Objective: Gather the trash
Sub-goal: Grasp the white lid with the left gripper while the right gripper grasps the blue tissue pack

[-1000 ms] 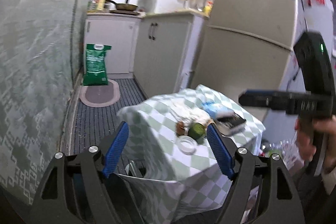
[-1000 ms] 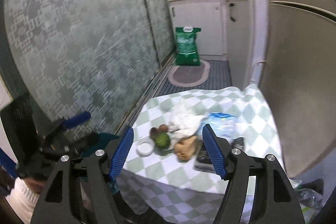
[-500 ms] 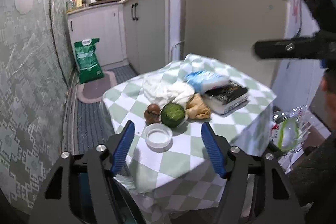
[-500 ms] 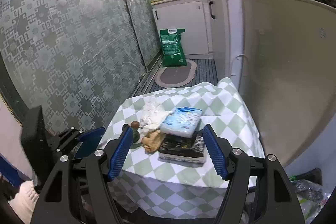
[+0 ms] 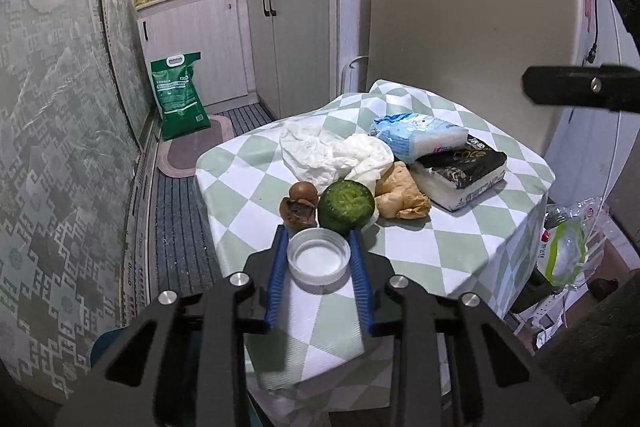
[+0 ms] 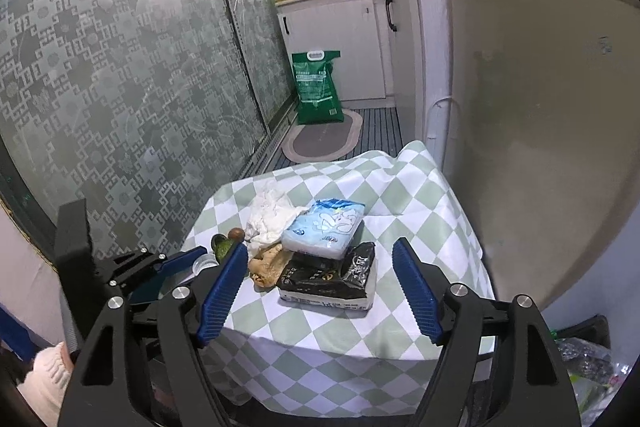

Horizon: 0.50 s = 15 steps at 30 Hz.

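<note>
A small table with a green-white checked cloth (image 5: 424,251) carries trash. A white plastic lid (image 5: 319,259) lies near the front edge, and my left gripper (image 5: 319,233) is shut on it, blue pads touching both sides. Behind it sit a green fruit half (image 5: 347,206), a brown nut shell (image 5: 301,205), a crumpled brown paper (image 5: 402,197) and crumpled white tissue (image 5: 332,155). My right gripper (image 6: 320,259) is open and empty above the table's front, over a black tissue pack (image 6: 332,277) with a blue tissue pack (image 6: 326,227) on top.
A fridge (image 5: 472,39) stands right behind the table. Patterned glass doors (image 6: 120,87) run along the left. A green sack (image 5: 179,97) and an oval mat (image 5: 192,149) lie on the floor by white cabinets. A plastic bag (image 5: 564,247) sits low at the right.
My left gripper moved forward to the table and closed on the white lid. My right gripper moved closer over the tissue packs and stayed open.
</note>
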Motion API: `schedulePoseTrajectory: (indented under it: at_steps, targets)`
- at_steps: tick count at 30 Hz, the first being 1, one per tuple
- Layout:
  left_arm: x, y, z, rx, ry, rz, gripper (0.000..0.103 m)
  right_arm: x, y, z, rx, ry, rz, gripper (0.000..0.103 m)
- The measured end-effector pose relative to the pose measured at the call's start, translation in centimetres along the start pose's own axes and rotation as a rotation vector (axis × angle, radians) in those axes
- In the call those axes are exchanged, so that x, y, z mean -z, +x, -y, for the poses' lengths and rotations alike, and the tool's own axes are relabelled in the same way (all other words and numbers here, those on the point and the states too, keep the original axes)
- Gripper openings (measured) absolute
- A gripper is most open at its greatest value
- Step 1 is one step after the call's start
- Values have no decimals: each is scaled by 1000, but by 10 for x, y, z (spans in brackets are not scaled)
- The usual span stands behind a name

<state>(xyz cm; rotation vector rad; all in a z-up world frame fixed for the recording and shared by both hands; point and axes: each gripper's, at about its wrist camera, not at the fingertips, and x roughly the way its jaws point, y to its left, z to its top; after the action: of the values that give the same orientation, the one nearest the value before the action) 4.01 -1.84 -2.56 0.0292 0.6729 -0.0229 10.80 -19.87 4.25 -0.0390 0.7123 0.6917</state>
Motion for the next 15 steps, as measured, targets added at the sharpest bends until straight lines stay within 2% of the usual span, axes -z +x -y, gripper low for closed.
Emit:
schedulePoseTrajectory:
  at_steps: [4,15]
  targets:
    - [0,-1,0,17,-10,2,32,0,12,-7,1,-14,-8,83]
    - [-7,-25,-14,106,-97,61,32,4,53,-13,79,-50,-53,83]
